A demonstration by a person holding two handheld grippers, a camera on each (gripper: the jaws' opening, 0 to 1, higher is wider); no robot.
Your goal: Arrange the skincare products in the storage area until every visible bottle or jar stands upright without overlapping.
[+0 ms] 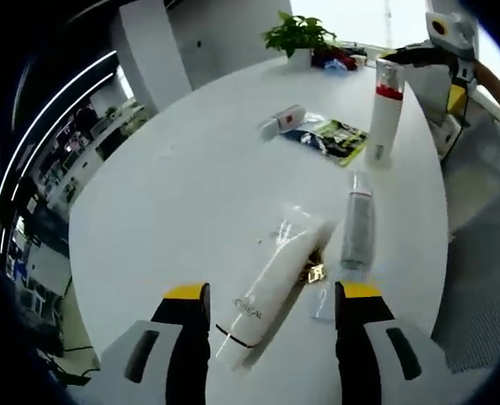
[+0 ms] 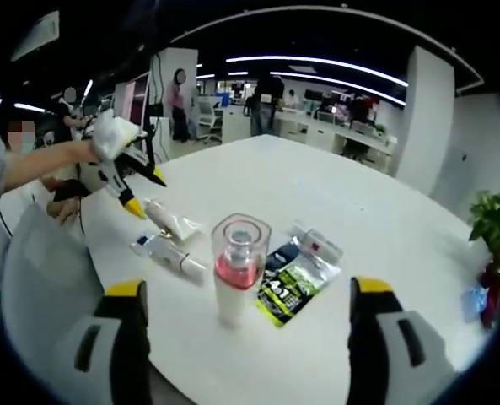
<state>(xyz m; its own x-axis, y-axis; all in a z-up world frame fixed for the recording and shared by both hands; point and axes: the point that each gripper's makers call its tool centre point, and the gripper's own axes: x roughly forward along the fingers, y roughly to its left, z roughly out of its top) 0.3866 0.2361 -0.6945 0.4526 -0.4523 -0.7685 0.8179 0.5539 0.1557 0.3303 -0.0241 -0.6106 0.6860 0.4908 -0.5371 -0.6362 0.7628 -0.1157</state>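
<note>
Both tongs spread wide, holding nothing: left tongs hover over a lying tube; right tongs face the upright bottle.

Wide bare table left of lying tube; upright bottle blocks ahead.

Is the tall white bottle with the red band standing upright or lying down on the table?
Upright. The tall white bottle stands on its base on the white table, its clear cap on top.

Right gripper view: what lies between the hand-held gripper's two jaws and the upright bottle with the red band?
Only bare white table lies between the open right hand-held gripper and the upright bottle, as the right gripper view shows.
</note>
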